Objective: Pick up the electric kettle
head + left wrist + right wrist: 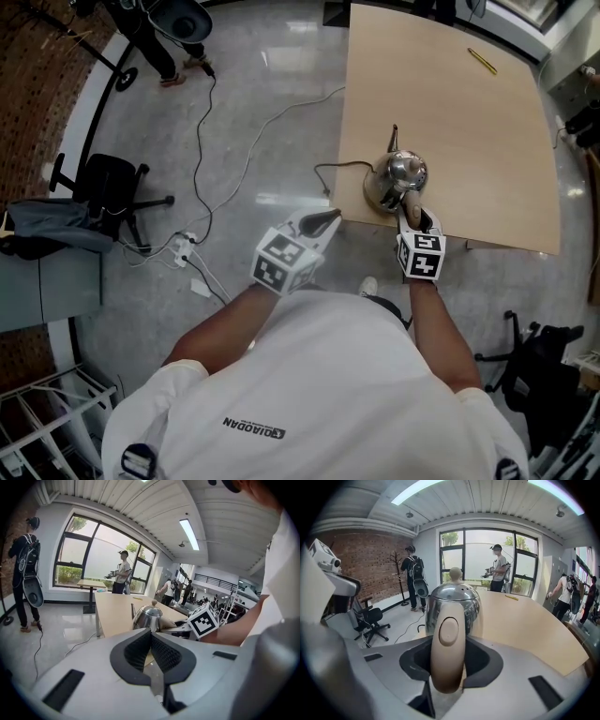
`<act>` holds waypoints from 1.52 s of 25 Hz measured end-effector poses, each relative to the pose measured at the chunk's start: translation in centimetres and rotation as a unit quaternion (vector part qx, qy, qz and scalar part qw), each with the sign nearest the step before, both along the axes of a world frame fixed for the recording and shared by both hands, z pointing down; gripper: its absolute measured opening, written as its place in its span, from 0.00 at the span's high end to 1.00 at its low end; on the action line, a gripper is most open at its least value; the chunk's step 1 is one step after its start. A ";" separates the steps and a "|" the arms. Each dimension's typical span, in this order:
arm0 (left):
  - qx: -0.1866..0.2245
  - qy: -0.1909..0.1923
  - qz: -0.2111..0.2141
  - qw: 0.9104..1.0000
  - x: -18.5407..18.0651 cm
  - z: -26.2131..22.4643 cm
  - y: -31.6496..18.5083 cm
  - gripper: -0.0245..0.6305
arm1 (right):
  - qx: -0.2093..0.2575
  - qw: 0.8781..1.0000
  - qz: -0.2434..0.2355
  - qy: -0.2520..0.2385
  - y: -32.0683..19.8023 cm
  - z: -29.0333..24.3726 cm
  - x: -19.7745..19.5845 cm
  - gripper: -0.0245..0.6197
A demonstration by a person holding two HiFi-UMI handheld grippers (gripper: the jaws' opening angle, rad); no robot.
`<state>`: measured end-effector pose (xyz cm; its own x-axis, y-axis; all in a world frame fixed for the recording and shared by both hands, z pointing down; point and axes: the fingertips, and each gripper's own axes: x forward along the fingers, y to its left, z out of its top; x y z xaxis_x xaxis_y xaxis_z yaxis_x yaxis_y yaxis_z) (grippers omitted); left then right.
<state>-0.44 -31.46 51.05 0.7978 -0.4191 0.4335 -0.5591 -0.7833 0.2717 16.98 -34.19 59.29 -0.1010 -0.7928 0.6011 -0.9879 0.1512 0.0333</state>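
The electric kettle point(401, 176) is shiny steel with a beige knob, and it stands near the wooden table's point(469, 122) front left edge. Its beige handle point(447, 648) points toward me. My right gripper point(411, 210) is shut on that handle, with a pad pressed against each side, and the steel body point(453, 603) rises just beyond. My left gripper point(330, 217) hovers off the table's left edge, over the floor, with its pads point(161, 653) closed together on nothing. From there the kettle point(147, 617) shows ahead and to the right.
A black cord point(328, 167) runs from the kettle off the table's left edge. A yellow pen point(482, 61) lies at the far side. A black office chair point(108, 187), a power strip point(183, 246) and cables sit on the floor at left. People stand by the windows point(499, 571).
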 end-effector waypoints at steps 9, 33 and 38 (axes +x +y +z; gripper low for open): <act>0.006 0.001 -0.027 1.000 -0.7 -0.4 -0.2 0.97 | 0.093 0.993 -0.010 -0.067 -3.3 -6.5 1.1 0.79; 0.011 0.044 -0.105 0.993 4.6 -3.8 3.8 0.97 | 0.141 0.978 -0.105 -0.116 2.7 -14.6 5.0 0.84; 0.023 0.042 -0.117 0.992 6.8 -3.6 6.4 0.97 | 0.138 0.974 -0.132 -0.122 5.1 -14.4 6.6 0.84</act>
